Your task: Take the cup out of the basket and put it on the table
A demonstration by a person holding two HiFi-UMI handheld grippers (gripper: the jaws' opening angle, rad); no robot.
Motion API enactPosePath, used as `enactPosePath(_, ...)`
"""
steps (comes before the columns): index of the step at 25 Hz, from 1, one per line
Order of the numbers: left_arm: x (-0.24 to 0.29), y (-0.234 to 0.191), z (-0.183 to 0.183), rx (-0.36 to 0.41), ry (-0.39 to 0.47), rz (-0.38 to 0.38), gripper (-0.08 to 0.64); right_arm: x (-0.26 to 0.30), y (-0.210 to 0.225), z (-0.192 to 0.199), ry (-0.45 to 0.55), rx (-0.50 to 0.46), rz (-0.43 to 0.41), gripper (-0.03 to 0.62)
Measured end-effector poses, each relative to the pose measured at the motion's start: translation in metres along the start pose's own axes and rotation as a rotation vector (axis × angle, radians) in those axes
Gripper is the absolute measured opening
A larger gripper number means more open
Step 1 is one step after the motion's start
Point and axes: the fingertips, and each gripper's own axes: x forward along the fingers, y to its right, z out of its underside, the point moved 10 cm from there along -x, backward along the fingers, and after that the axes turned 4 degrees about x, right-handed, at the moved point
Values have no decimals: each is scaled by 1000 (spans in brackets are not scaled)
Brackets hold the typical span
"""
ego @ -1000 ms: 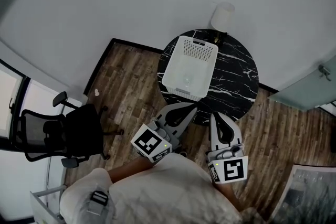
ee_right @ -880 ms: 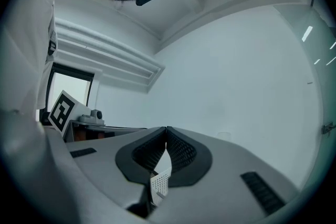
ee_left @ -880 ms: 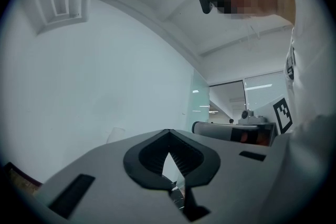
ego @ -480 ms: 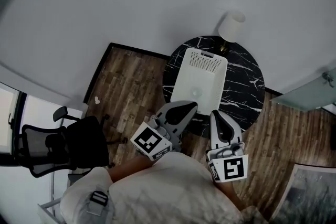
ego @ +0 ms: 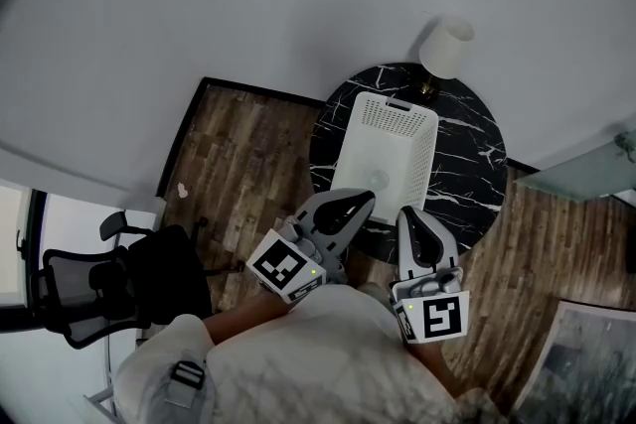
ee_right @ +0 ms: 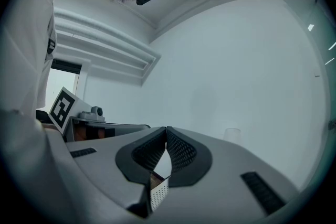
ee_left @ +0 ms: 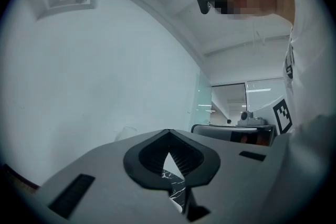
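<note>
A white plastic basket [ego: 390, 146] stands on a round black marble table [ego: 469, 176]. Inside it, near the front end, a small pale cup [ego: 378, 180] shows only faintly. My left gripper [ego: 368, 198] hangs over the table's near edge, just short of the basket's front wall, shut with nothing in it. To its right my right gripper [ego: 405, 213] is also shut and empty. In the left gripper view the gripper [ee_left: 167, 131] has its jaws meeting at the tips, with marble [ee_left: 176, 194] showing below. In the right gripper view the gripper [ee_right: 166, 129] is the same, with the basket's perforated wall [ee_right: 159, 194] showing below.
A white lamp shade [ego: 446, 46] stands at the table's far edge, by the wall. A black office chair [ego: 104, 275] is on the wood floor [ego: 248, 159] to the left. A glass panel [ego: 596, 176] is at the right.
The table and basket have shifted right and slightly nearer in the head view as the person stepped up. Both grippers keep their places in that view and stay shut.
</note>
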Motion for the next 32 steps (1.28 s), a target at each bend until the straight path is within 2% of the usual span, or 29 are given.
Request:
enactPosePath(7, 19, -2, 3, -2, -15, 11, 6, 1, 21, 5, -8, 15, 29, 8)
enactPosePath(16, 49, 5, 9, 13, -37, -30, 6, 2, 62, 11, -16, 13, 3, 8)
enactPosePath(24, 68, -9, 35, -16, -131, -45, 6, 17, 88, 26, -74, 10, -31, 8)
enactPosePath(32, 66, -27, 59, -29, -201, -55, 6, 35, 85, 58, -175, 4, -62, 9)
